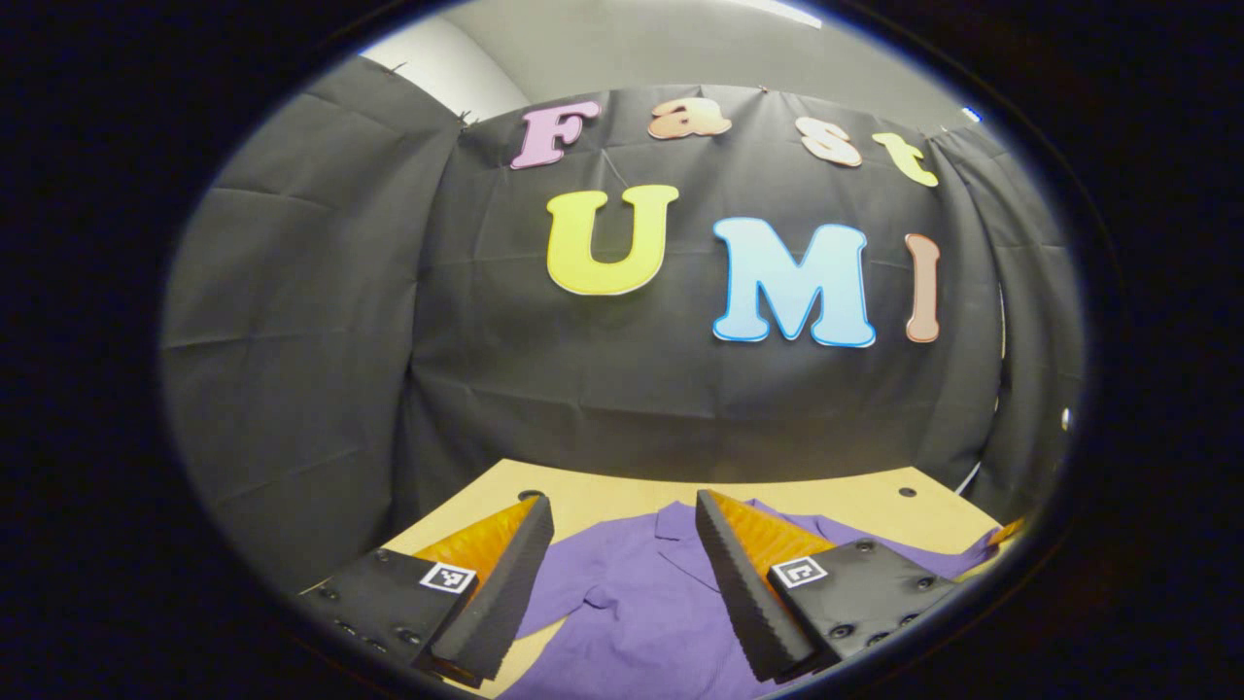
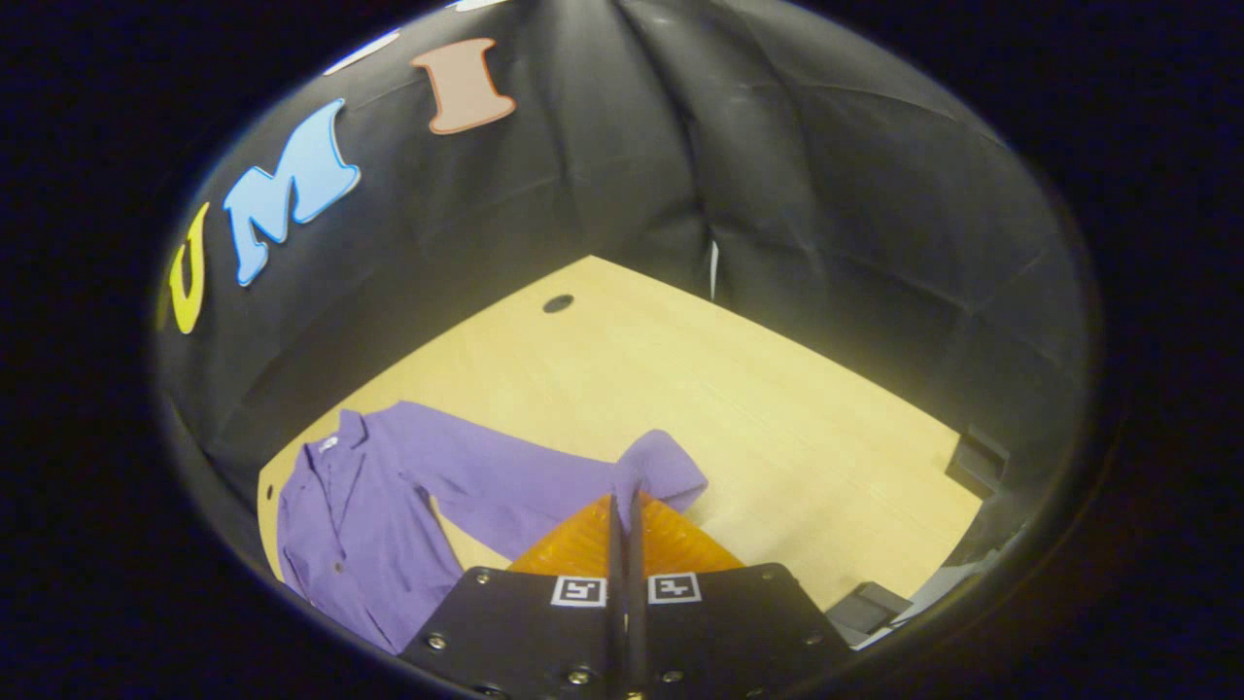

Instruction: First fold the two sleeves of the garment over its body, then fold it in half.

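Observation:
A purple button-up shirt [image 2: 340, 525] lies flat on the wooden table [image 2: 680, 369], collar toward the back wall. One long sleeve [image 2: 525, 476] stretches out sideways from the body, and its cuff [image 2: 671, 469] reaches my right gripper [image 2: 623, 498], which is shut on the sleeve's end just above the tabletop. In the left gripper view the shirt [image 1: 632, 603] lies under and between the fingers. My left gripper [image 1: 622, 504] hovers open over the collar area with nothing between its fingers.
Black cloth walls close in the table on its back and sides. Round holes mark the tabletop [image 2: 558, 303] [image 1: 906, 492]. Dark box-like things [image 2: 977, 457] sit past the table's right edge. Bare wood lies beyond the cuff.

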Demonstrator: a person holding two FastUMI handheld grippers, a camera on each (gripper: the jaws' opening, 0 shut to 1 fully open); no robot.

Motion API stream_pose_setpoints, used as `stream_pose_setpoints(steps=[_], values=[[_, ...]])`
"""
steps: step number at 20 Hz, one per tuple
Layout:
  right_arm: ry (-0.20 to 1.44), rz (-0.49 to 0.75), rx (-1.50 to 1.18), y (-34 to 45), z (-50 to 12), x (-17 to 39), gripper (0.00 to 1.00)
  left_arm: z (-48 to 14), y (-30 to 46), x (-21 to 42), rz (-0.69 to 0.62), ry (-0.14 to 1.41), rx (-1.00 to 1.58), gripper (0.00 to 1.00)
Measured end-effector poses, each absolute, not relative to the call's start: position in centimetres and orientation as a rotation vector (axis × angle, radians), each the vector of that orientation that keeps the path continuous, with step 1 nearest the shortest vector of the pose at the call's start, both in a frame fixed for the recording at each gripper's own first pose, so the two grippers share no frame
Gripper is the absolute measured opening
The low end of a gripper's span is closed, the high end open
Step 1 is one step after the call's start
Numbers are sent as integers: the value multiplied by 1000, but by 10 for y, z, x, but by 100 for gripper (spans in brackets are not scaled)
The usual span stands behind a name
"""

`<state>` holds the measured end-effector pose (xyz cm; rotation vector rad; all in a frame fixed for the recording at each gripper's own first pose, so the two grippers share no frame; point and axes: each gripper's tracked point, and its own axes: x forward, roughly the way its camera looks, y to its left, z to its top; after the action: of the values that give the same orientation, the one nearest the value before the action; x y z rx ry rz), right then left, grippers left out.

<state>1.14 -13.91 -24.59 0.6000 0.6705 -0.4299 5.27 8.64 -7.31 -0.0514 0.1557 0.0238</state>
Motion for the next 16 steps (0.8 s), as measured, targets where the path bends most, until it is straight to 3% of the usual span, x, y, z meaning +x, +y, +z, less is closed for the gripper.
stream_pose_setpoints(steps=[16], values=[[417,-76,426,-38,-103,196,1,-80,157,16,165,160,-8,96]])
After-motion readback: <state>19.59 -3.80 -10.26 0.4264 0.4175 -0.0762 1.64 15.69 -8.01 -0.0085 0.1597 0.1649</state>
